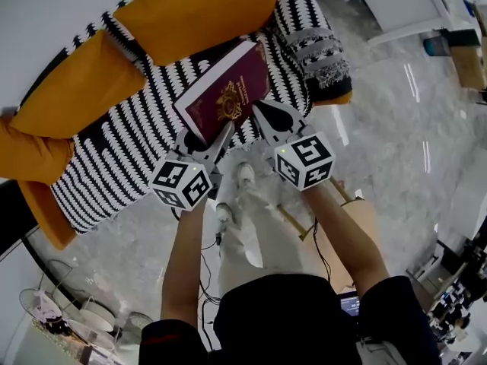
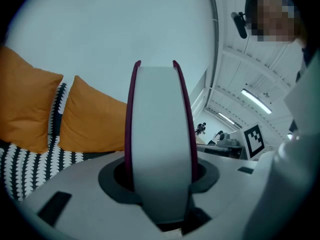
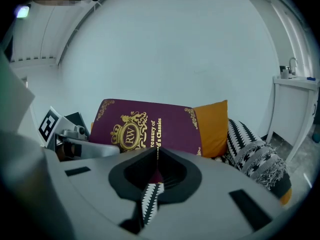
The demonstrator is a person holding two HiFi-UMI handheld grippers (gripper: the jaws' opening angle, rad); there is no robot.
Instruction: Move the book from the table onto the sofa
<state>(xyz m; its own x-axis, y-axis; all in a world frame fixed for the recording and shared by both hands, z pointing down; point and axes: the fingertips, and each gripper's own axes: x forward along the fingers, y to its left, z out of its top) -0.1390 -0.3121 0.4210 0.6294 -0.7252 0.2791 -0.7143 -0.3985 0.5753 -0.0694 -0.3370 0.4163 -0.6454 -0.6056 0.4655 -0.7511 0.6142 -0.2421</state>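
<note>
- Over the front edge of the sofa [image 1: 129,139] seat, toward its right end, is where the book [image 1: 227,91] sits right now. The maroon cover faces up and it's angled corner-on to the person. I can't tell if it's touching the fabric or hanging just above it.
- The left gripper [image 1: 211,141] is clamped on the book's near corner. Its own view shows the white page block [image 2: 160,134] edge-on, wedged between the jaws with a maroon cover on each side.
- The right gripper [image 1: 265,115] has its jaws pinched nearly together with nothing in them. In its own view the book's cover [image 3: 145,126] is just beyond the tips, so I'd guess it's steadying more than gripping.
- My take on doing this step well: lower the far edge first so the book lies flat on the striped seat. Keep it in from the front edge and short of the orange cushions [image 1: 198,14]. Only then open the left jaws and slide them out sideways, so the cover doesn't drag or flip.
- Biggest risk is probably a one-corner hold letting the book swing or sag.
- Pose: both forearms reach forward and down side by side, marker cubes facing up, and the grippers angle in toward the book's near edge.
</note>
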